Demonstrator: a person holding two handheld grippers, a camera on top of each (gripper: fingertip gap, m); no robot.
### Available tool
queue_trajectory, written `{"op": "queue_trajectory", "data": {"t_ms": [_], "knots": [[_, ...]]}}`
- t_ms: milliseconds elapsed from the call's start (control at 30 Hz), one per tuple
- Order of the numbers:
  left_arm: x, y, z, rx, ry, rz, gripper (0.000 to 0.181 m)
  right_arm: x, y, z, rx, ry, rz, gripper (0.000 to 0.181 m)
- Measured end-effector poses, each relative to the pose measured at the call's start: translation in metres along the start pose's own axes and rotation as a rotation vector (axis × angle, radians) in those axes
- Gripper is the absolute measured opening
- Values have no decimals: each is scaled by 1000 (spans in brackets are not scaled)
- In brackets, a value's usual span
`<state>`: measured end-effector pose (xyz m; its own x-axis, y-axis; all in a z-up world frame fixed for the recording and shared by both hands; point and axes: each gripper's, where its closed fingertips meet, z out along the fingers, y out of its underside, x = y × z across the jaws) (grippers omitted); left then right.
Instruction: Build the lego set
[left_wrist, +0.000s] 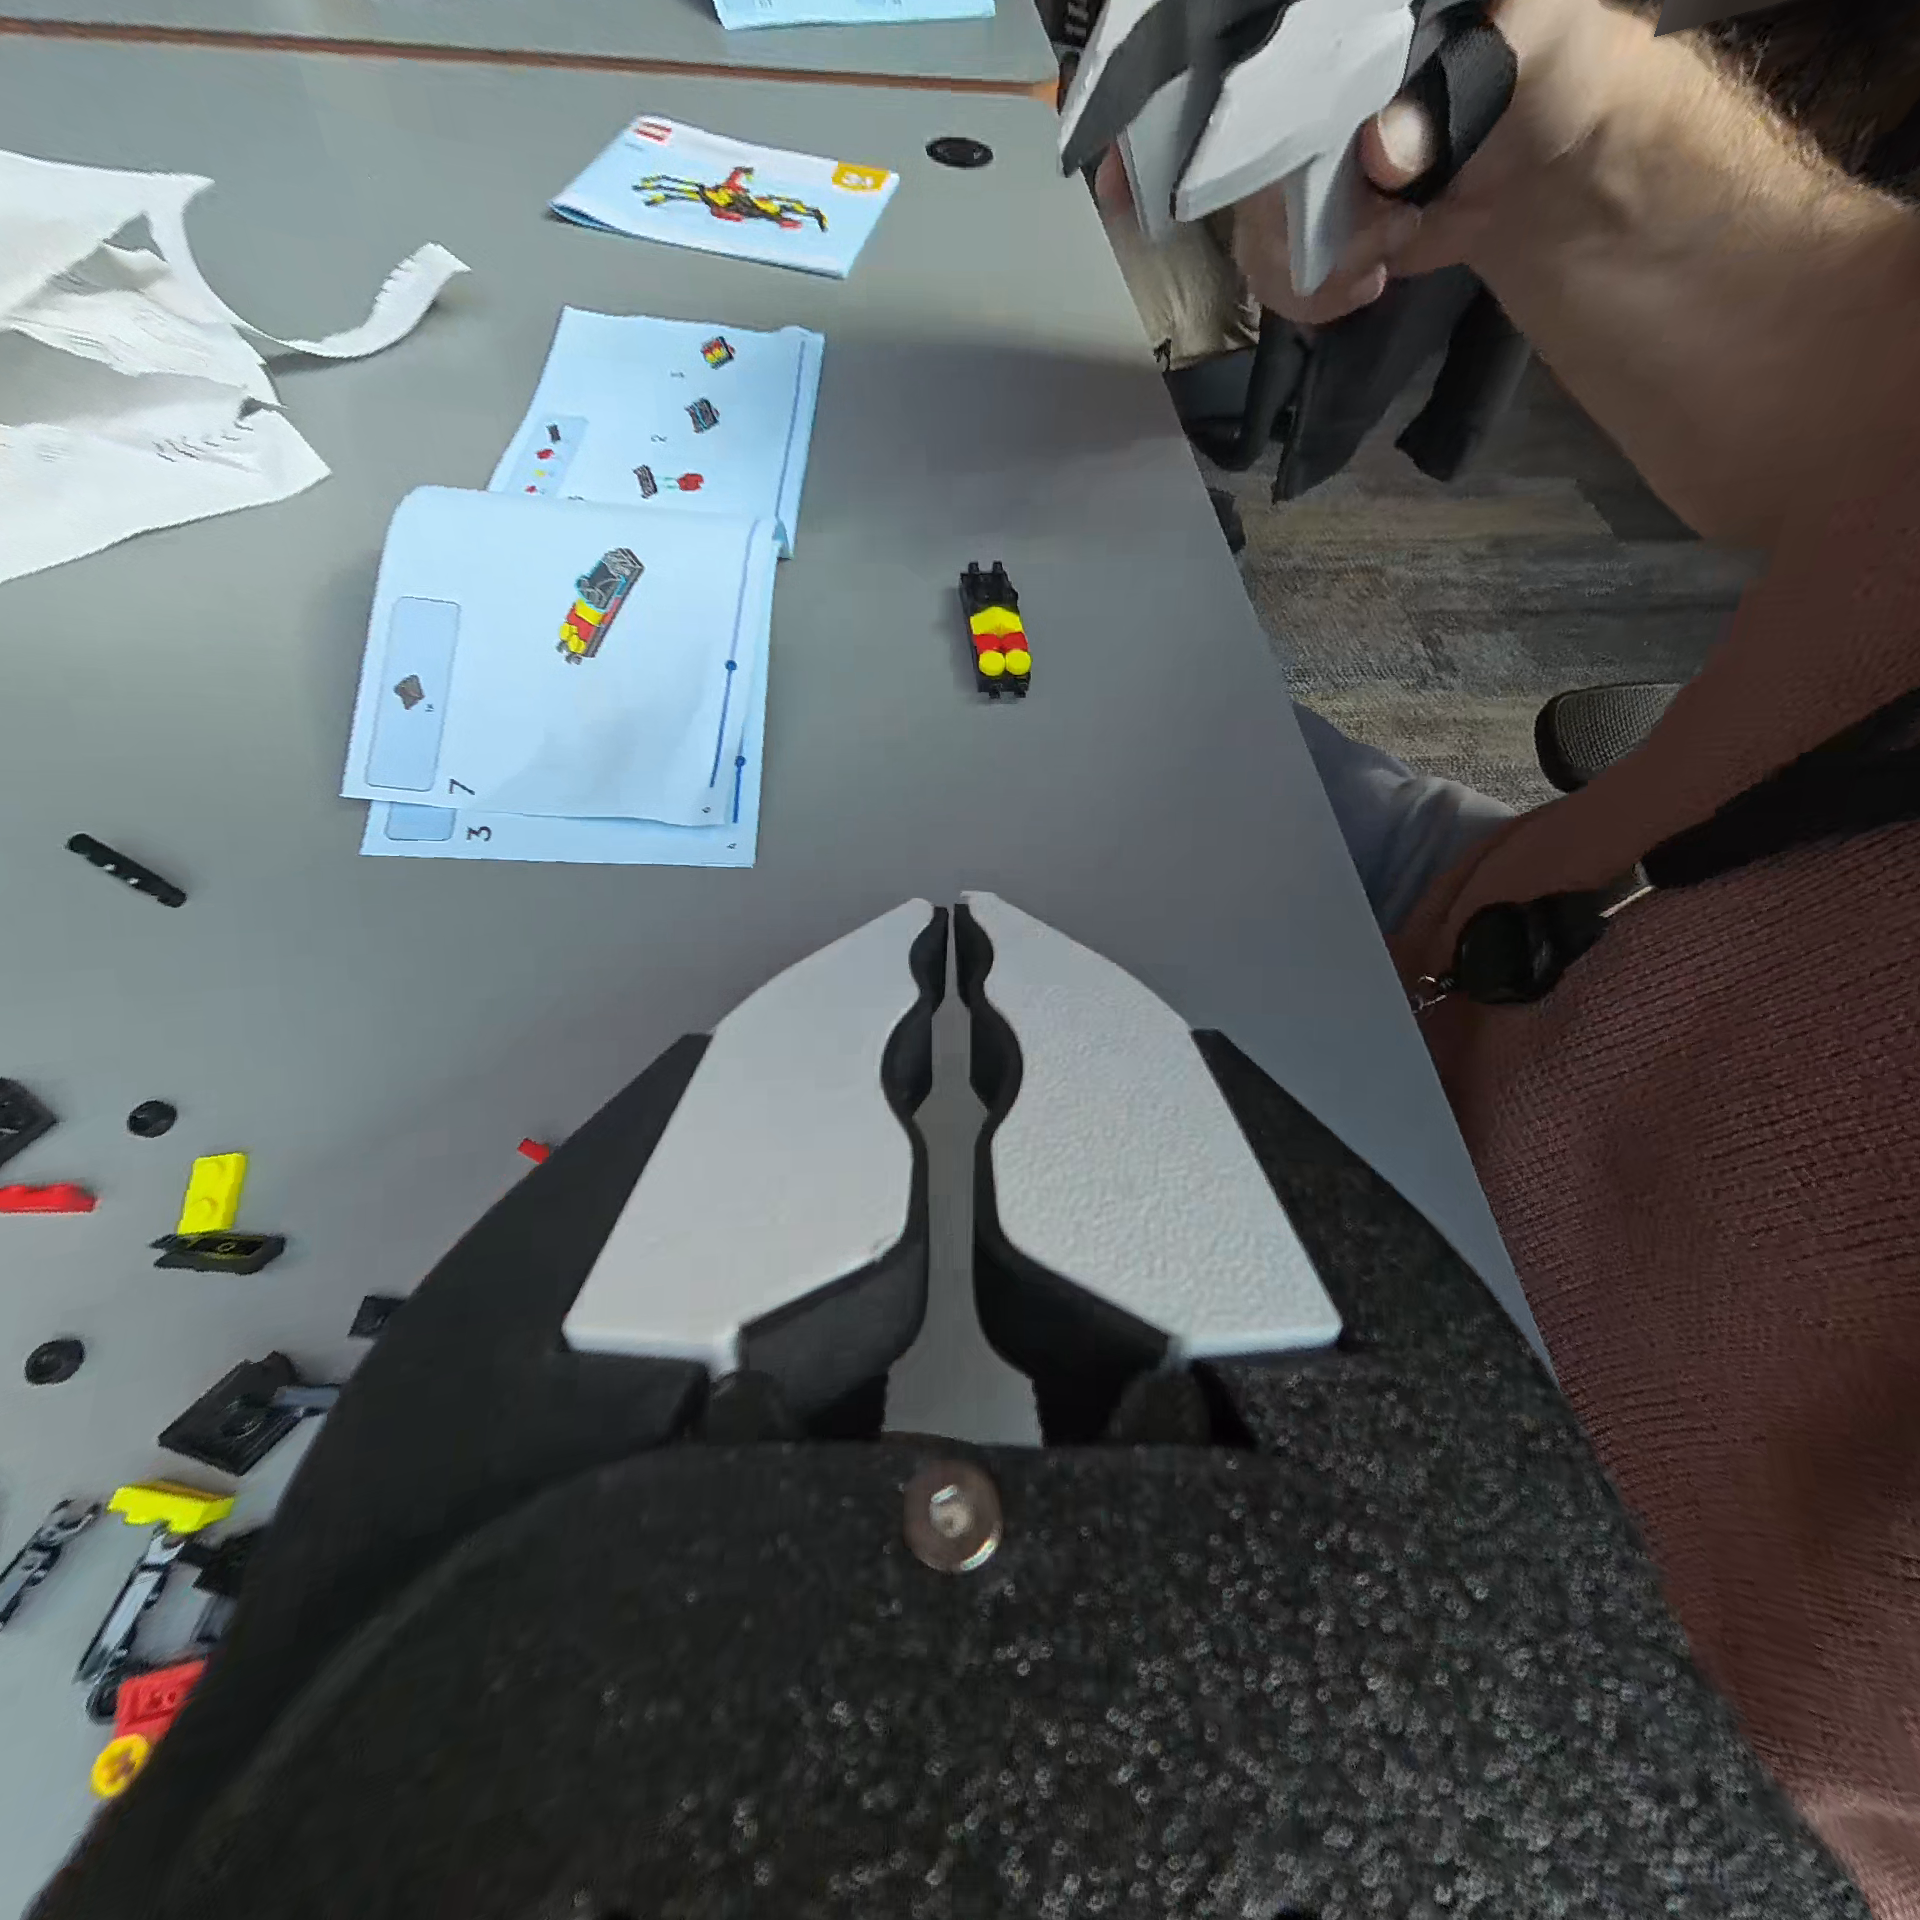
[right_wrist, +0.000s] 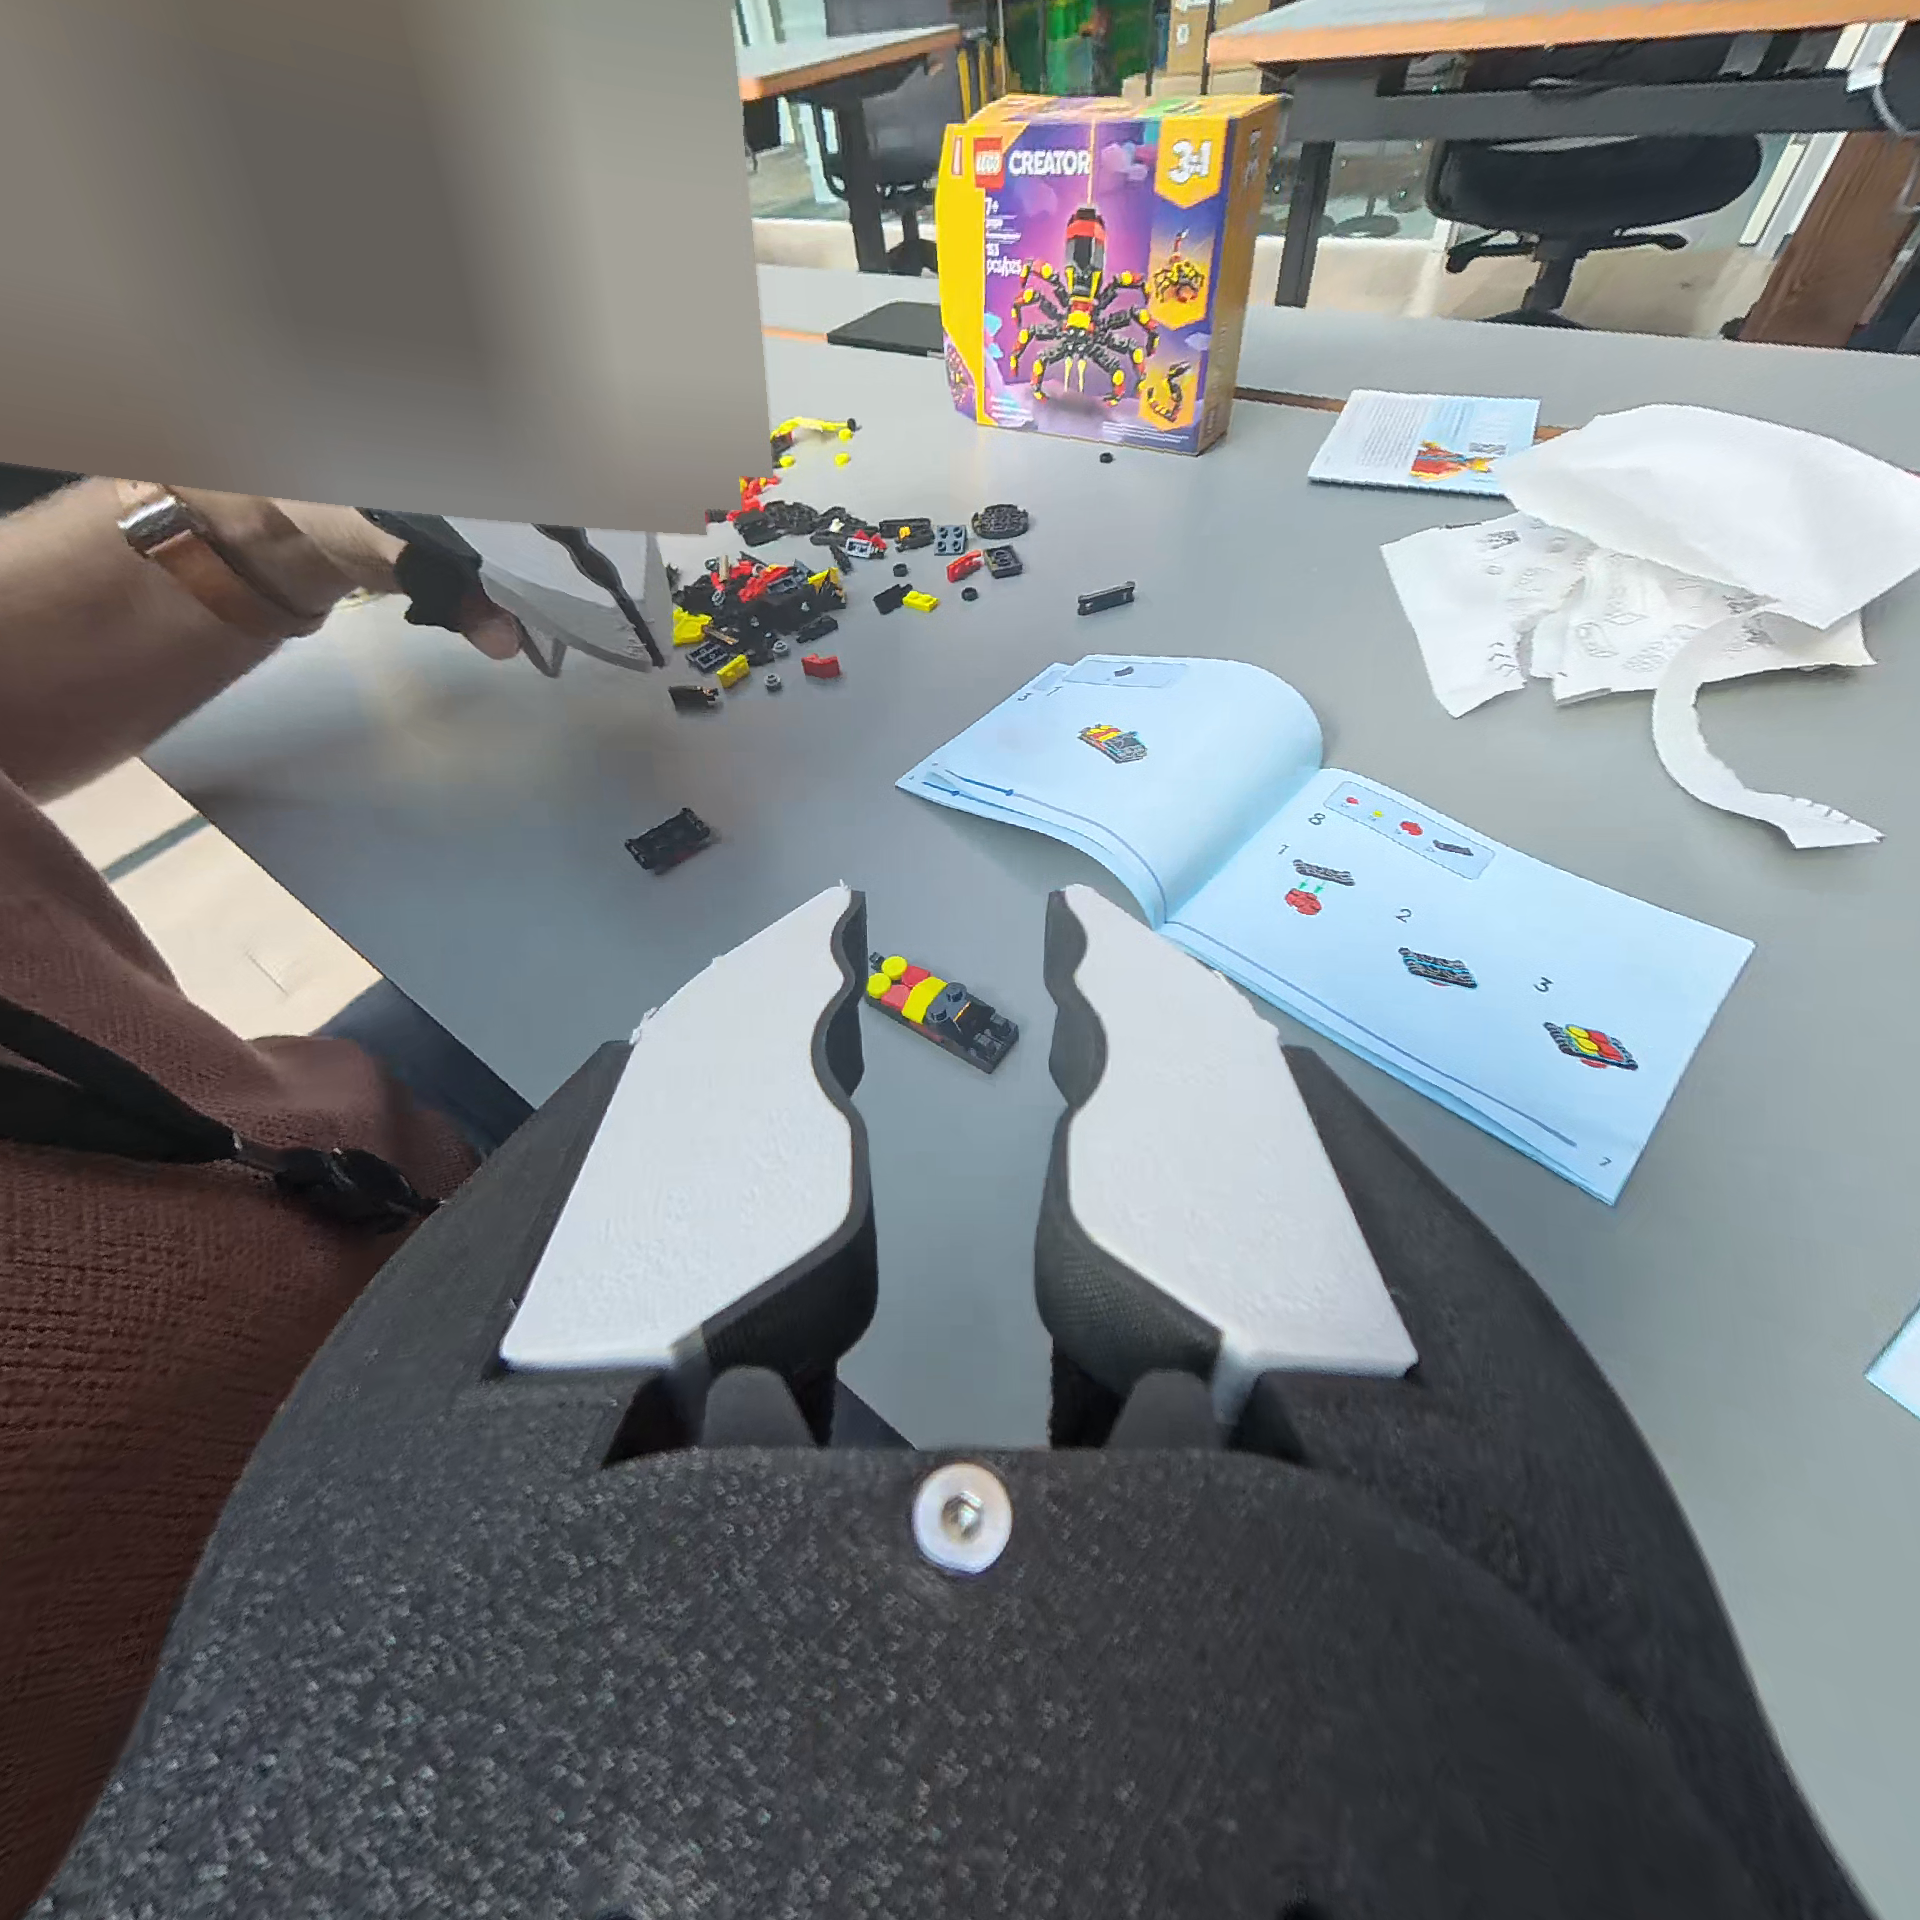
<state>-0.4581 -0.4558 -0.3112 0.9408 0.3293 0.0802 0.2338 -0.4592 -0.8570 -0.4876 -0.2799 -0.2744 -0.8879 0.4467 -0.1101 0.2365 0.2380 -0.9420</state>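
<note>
A small black, red and yellow lego assembly (right_wrist: 940, 1010) lies on the grey table (right_wrist: 1299, 1455), seen between the open fingers of my right gripper (right_wrist: 956, 914), which hovers above it and holds nothing. The assembly also shows in the left wrist view (left_wrist: 995, 632), ahead of my left gripper (left_wrist: 951, 914), which is shut and empty above the table. The left gripper also shows in the right wrist view (right_wrist: 592, 613), by the pile of loose bricks (right_wrist: 779, 592). The right gripper shows in the left wrist view (left_wrist: 1247, 135), high at the top right.
An open blue instruction booklet (right_wrist: 1351, 914) lies right of the assembly. The lego box (right_wrist: 1091, 270) stands at the back. Torn white paper bags (right_wrist: 1662, 582) lie at the right. A loose black piece (right_wrist: 670, 840) lies left. The table edge (left_wrist: 1299, 665) runs along the person's side. Across from one pair of fingers to the other is roughly 20 cm.
</note>
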Motion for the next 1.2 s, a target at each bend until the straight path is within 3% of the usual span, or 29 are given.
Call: {"op": "queue_trajectory", "data": {"t_ms": [100, 233, 467, 600, 633, 867, 967, 1200], "knots": [[-11, -4, -21, 66, -137, -4, 6, 4, -4, 5, 26, 16, 11, 32], [3, 14, -42, 108, -261, -17, 18, -13, -9, 36, 18, -44, -40, 32], [1, 48, -85, 182, -544, -16, 23, -39, -43, 120, -33, -165, -200, 27], [-17, 61, -108, 168, -703, 21, 17, -45, -49, 179, -159, -219, -372, 7], [-19, 63, -112, 166, -723, 38, 15, -49, -52, 192, -175, -247, -406, 0], [-25, 64, -130, 198, -786, 94, 6, -71, -74, 281, -271, -366, -587, 2], [-26, 58, -138, 233, -832, 133, 5, -79, -83, 328, -285, -402, -613, 14], [-27, 61, -138, 235, -861, 141, 6, -116, -69, 414, -370, -607, -613, 0]]}}
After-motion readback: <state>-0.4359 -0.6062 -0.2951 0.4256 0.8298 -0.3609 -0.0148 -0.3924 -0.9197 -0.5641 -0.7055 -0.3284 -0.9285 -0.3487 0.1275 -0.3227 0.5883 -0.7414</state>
